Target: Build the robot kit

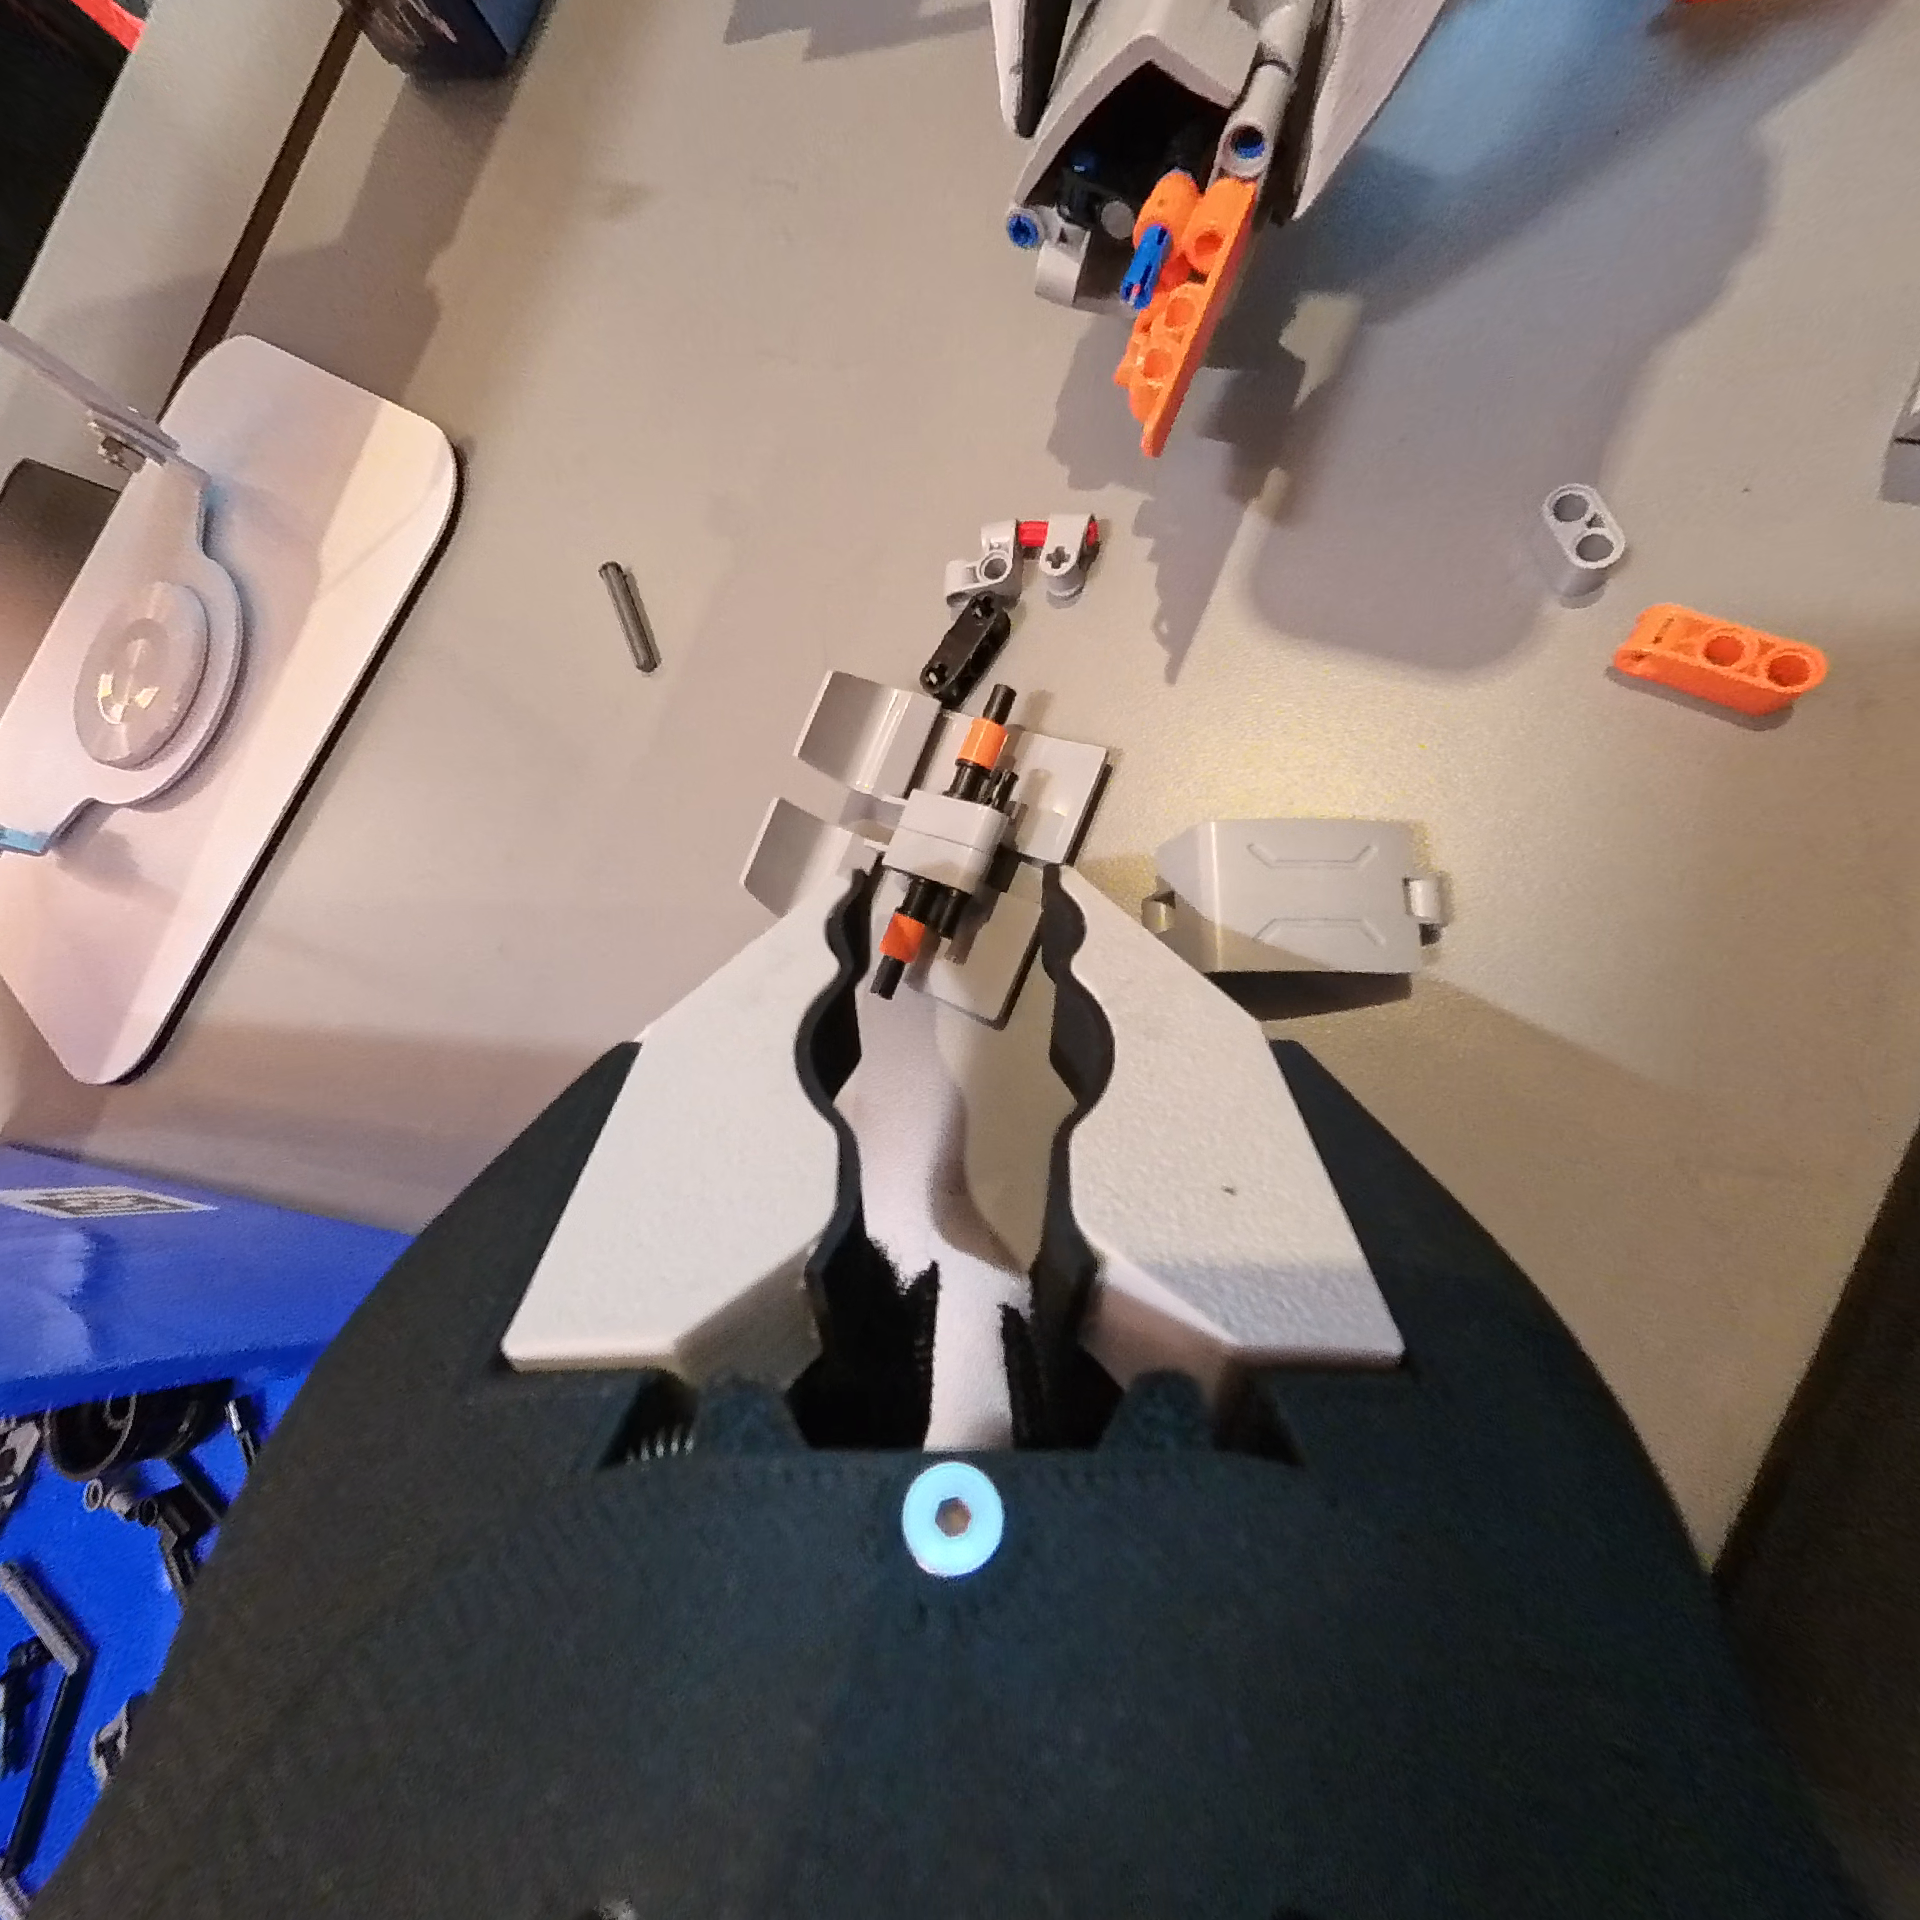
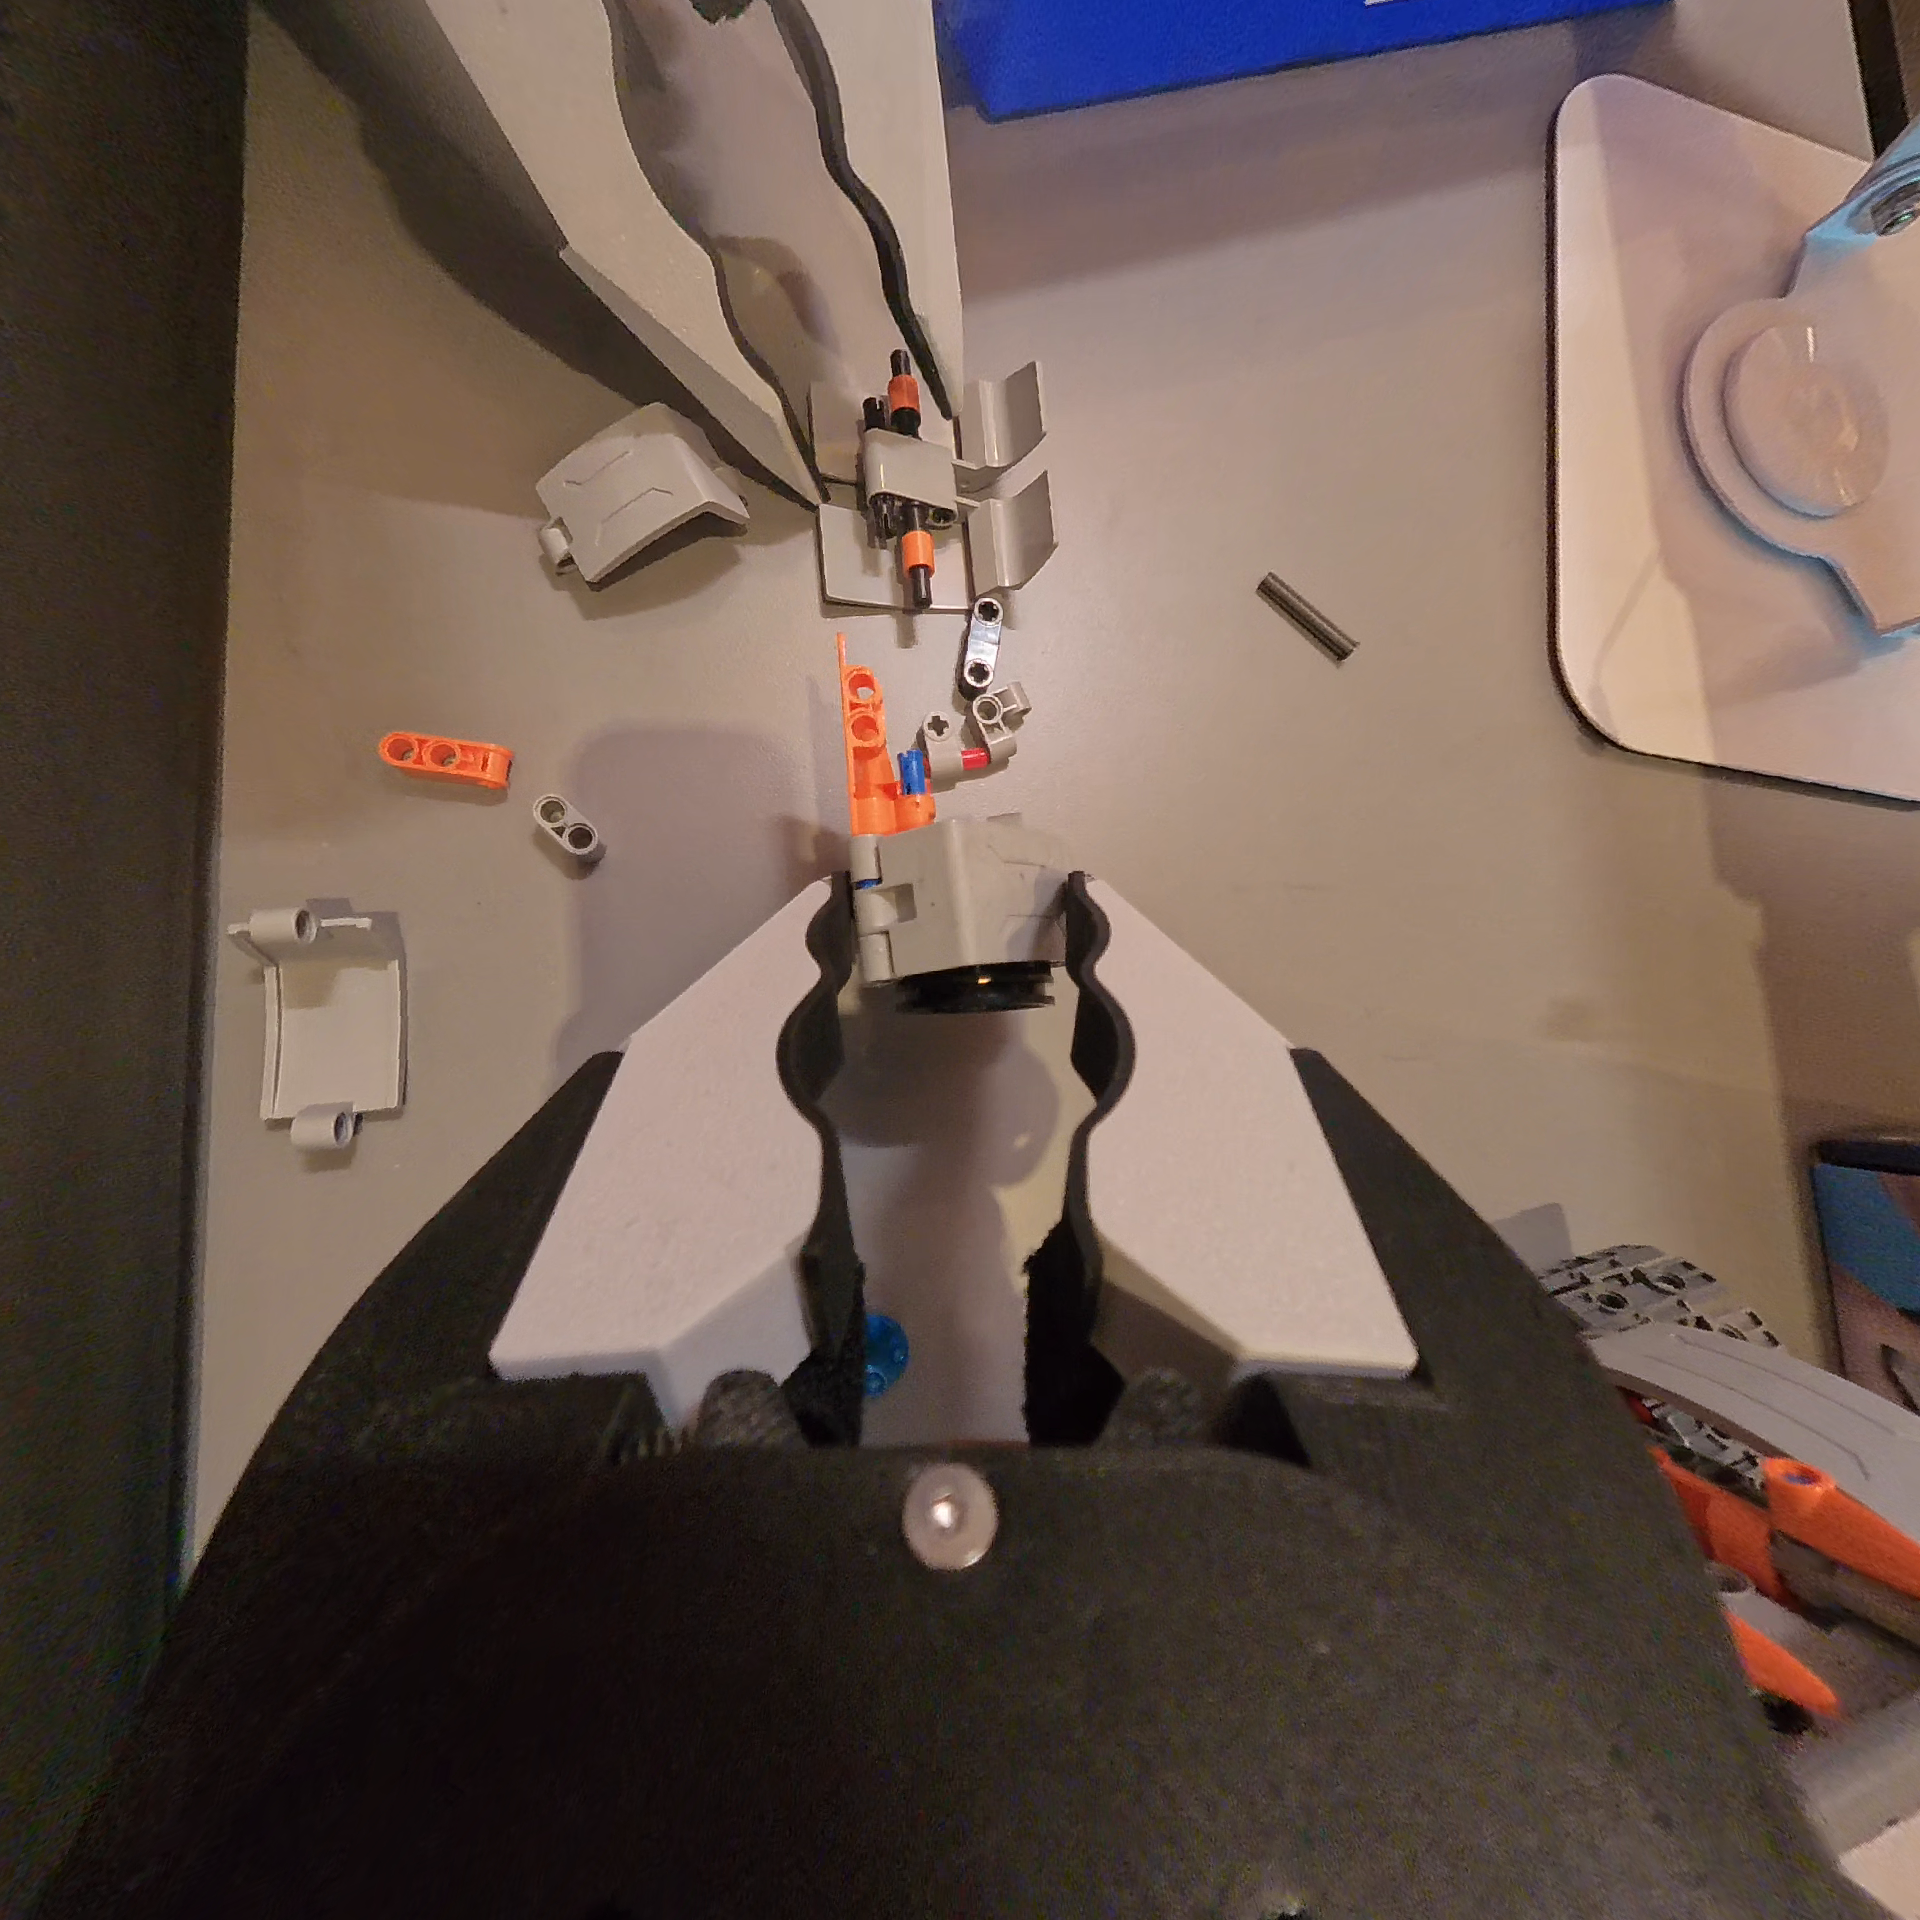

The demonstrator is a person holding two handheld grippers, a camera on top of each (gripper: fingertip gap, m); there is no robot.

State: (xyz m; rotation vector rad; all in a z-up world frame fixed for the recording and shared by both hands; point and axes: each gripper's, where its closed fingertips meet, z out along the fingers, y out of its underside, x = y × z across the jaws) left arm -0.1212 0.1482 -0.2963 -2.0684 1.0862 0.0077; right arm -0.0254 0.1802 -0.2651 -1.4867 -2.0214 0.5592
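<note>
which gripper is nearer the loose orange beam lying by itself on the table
Right. The right gripper, shut on a grey block assembly, sits a short way from the orange beam. The left gripper is farther off, around the grey panel assembly.

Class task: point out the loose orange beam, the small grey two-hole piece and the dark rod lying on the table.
Loose orange beam (image 1: 1720, 658), left wrist view, its top face.
Small grey two-hole piece (image 1: 1581, 538), left wrist view, between its holes.
Dark rod (image 2: 1306, 616), right wrist view, mid-length.

Warm dim light | soft shadows | fisheye edges | blurred foreground
</note>
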